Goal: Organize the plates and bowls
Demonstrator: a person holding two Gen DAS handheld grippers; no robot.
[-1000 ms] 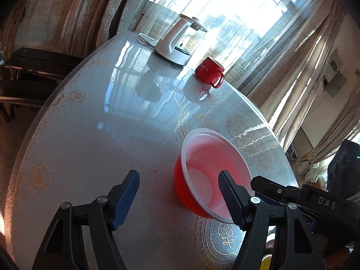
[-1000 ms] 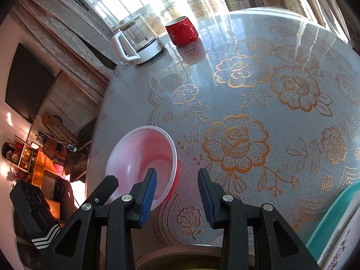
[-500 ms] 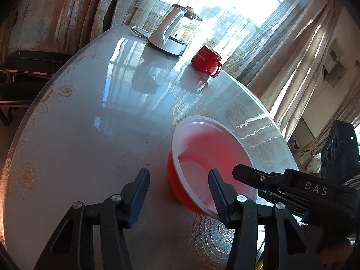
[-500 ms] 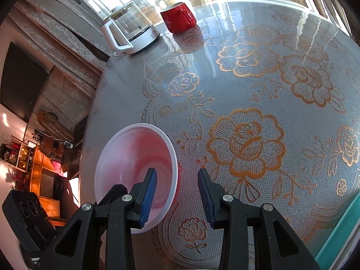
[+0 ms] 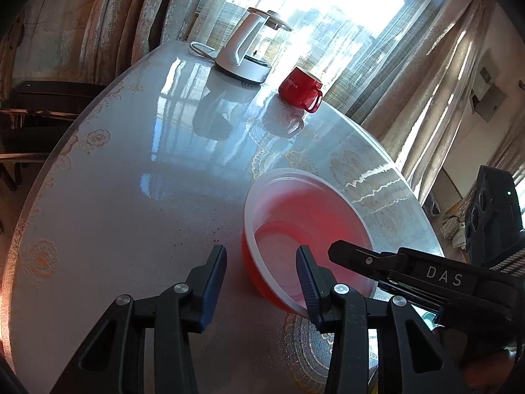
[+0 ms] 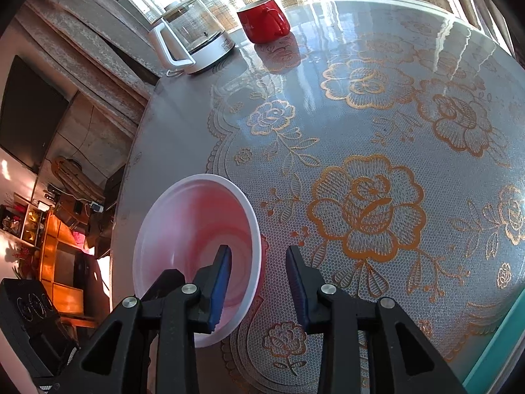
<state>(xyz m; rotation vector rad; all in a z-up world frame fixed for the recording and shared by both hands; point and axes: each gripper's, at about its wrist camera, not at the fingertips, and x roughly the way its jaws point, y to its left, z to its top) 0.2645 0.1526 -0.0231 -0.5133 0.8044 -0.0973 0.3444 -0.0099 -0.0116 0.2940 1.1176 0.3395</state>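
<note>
A red plastic bowl with a white inside [image 5: 305, 226] sits on the round table; it also shows in the right wrist view [image 6: 197, 246]. My left gripper [image 5: 261, 277] is open with its jaws astride the bowl's near wall, right finger inside. My right gripper [image 6: 257, 284] is open with its jaws astride the bowl's right rim, left finger inside the bowl. The right gripper's body shows in the left wrist view [image 5: 410, 275] reaching over the bowl's edge.
A glass kettle on a white base [image 5: 249, 49] and a red mug [image 5: 300, 88] stand at the far side of the table [image 5: 131, 197]. A teal object's edge [image 6: 492, 354] lies at the lower right of the right wrist view. Curtains hang behind.
My left gripper has narrowed and moved in onto the bowl's near wall. My right gripper has shifted so its left finger sits deeper inside the bowl. The bowl stays on the table.
</note>
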